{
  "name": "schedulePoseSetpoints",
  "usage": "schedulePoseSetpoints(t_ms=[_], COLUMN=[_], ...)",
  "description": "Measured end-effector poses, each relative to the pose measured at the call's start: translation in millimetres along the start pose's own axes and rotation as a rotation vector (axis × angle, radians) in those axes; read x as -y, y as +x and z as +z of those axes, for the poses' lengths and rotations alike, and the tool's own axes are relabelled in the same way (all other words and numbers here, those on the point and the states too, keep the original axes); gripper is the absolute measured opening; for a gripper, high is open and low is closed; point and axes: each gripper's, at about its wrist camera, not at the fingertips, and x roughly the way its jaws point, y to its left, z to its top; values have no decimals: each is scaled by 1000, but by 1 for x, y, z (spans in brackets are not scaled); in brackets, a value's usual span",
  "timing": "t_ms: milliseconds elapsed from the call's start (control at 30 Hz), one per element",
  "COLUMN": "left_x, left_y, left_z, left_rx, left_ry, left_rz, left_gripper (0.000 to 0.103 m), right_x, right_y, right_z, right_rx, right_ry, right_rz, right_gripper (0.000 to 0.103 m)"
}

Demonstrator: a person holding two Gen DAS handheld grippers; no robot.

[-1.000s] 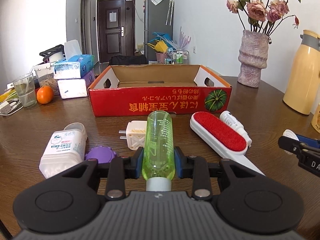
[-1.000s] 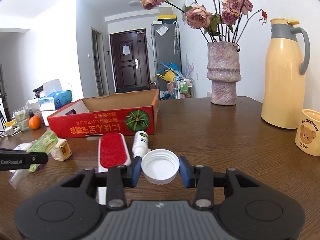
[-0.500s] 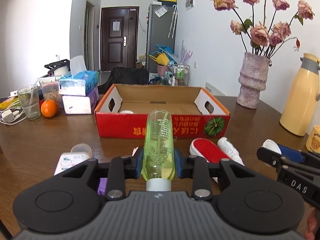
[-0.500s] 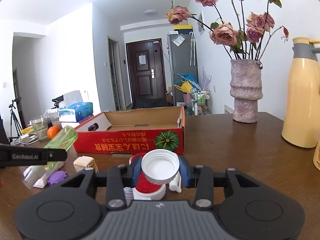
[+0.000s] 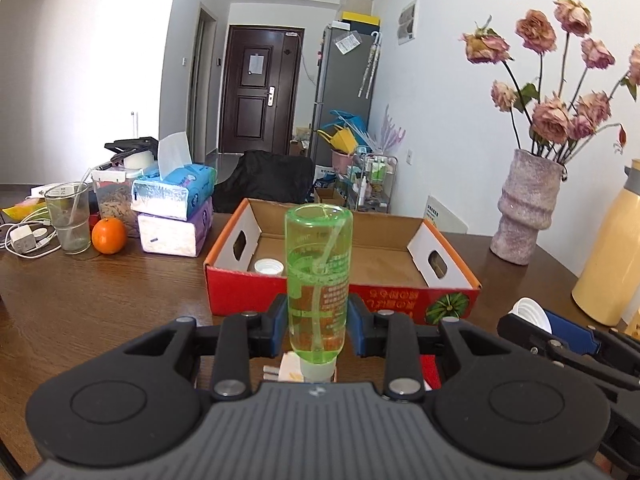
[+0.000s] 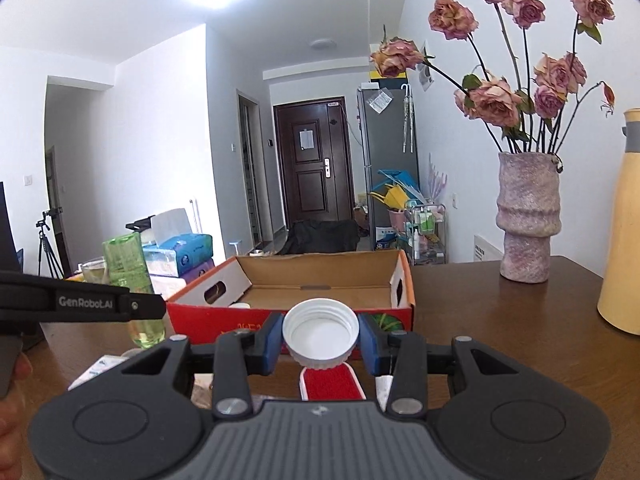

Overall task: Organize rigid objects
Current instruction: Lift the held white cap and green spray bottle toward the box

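Dark brown wood table, glossy, cluttered. Left gripper fingers clamped narrow on green bottle, held above table, near side of red cardboard box. Right gripper fingers pinch white cap, open side facing cam, also near the box. Box open, another white cap inside at left-near corner. Red lint brush on table under right gripper. Far left: tissue packs, orange, glass. Right: vase w/ dried roses, yellow thermos. Room: white walls, dark door and grey fridge far back.
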Motion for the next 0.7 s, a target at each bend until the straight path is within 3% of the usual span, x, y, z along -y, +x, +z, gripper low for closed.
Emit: schedulePoseSetpoints(t_ms=[400, 700], left_x=[-11, -19], left_y=[24, 51], left_z=[24, 36], left_rx=[32, 24], left_ry=[-58, -83], left_rz=[38, 51], left_gripper=[32, 32], right_x=[-10, -10], right_y=[33, 64], right_z=[24, 29], right_rx=[38, 20], right_ry=[-9, -13], right_rz=[32, 49], right_gripper=[39, 39])
